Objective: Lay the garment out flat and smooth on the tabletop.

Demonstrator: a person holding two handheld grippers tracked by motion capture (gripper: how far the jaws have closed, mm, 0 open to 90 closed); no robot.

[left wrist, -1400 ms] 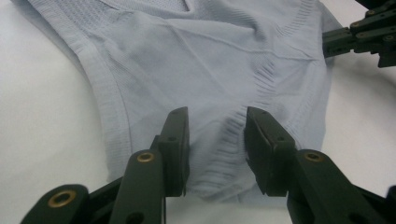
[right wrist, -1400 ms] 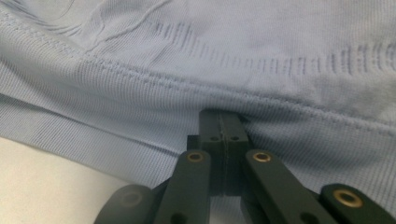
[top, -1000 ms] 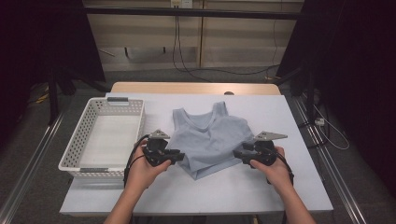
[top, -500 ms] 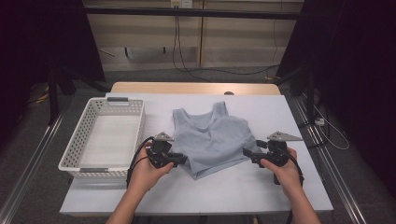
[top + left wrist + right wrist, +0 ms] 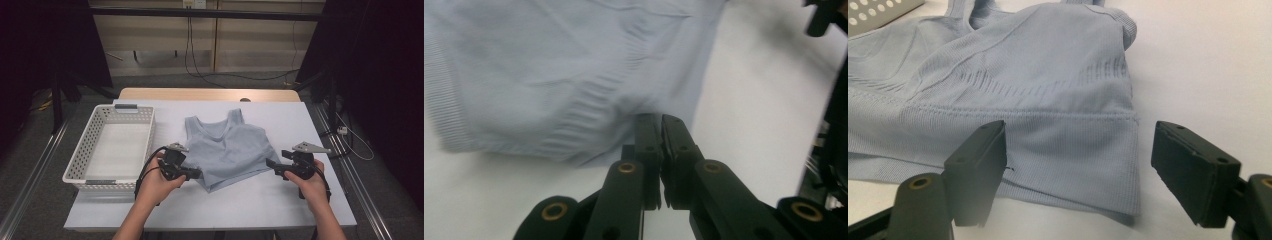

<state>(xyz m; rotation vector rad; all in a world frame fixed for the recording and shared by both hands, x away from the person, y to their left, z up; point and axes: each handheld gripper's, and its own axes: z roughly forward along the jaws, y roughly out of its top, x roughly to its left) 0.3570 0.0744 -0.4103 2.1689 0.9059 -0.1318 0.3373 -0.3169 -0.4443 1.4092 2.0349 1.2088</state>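
Lying flat near the middle of the table [image 5: 300,115], straps pointing away from the person, hem nearest: the top [image 5: 227,150], pale blue and ribbed, with the basket [image 5: 90,150] just beside it on the left. Pinching now at the hem's left corner with the left gripper [image 5: 196,174], jaws just finishing closing and pressed together, the cloth edge seeming caught at their tips, though partly blurred in the left gripper view. Hovering just beside the hem's right corner with the right gripper [image 5: 270,163], jaws spread wide and not touching the cloth; in the right gripper view the corner is lying between and beyond them. Judging the step as taking hold of both hem corners, probably for folding. Needing next: sliding the right gripper forward over the corner, then closing on it.
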